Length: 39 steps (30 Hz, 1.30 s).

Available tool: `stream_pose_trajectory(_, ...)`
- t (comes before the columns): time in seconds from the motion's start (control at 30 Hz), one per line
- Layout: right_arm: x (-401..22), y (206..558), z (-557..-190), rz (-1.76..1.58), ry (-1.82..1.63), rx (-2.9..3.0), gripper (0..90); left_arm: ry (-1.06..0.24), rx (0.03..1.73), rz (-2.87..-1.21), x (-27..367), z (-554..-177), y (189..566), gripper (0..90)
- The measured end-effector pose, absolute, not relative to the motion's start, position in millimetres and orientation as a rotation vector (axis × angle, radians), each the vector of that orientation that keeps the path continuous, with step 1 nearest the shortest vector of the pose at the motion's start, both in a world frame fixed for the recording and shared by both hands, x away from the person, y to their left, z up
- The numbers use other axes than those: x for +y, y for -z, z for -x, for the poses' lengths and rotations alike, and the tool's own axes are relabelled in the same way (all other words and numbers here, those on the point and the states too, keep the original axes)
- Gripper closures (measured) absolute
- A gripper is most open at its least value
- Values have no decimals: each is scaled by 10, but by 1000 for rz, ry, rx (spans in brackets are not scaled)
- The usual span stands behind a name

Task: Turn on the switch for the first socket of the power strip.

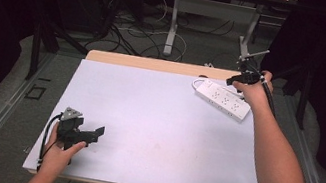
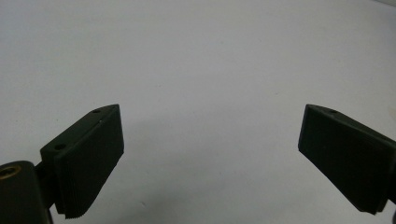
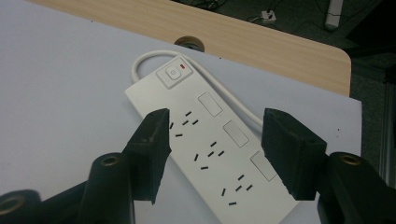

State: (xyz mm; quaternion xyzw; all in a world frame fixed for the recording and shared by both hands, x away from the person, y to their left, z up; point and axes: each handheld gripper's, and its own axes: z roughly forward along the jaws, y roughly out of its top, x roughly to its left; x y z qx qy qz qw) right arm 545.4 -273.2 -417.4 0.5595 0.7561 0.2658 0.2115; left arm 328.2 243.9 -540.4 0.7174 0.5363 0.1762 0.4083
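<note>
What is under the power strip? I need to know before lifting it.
The power strip lies flat on the white sheet covering the wooden table. Its cord loops out alongside. Anything directly beneath its body is covered. The open right gripper hovers above.

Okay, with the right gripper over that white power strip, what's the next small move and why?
Probably lower the right gripper straight down onto the power strip. Its jaws stand open on either side of the strip's body, not yet touching it, while the left gripper sits open over bare table far away.
</note>
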Motion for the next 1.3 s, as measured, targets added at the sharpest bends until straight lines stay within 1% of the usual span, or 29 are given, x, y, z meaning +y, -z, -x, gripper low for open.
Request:
stream_pose_trajectory(0.4, -2765, 4288, -5612, -1590, -758, 2059, 478, -457, 1372, -1796, 2479, -3267, 5398, 70)
stream_pose_trajectory(0.57, -2758, 4349, -5662, -1619, -737, 2055, 516, -459, 1380, -1794, 2489, -3269, 5400, 74)
stream_pose_trajectory(1.3, -2655, 4573, -5852, -1562, -730, 2051, 650, -481, 1404, -1768, 2514, -3247, 5407, 85)
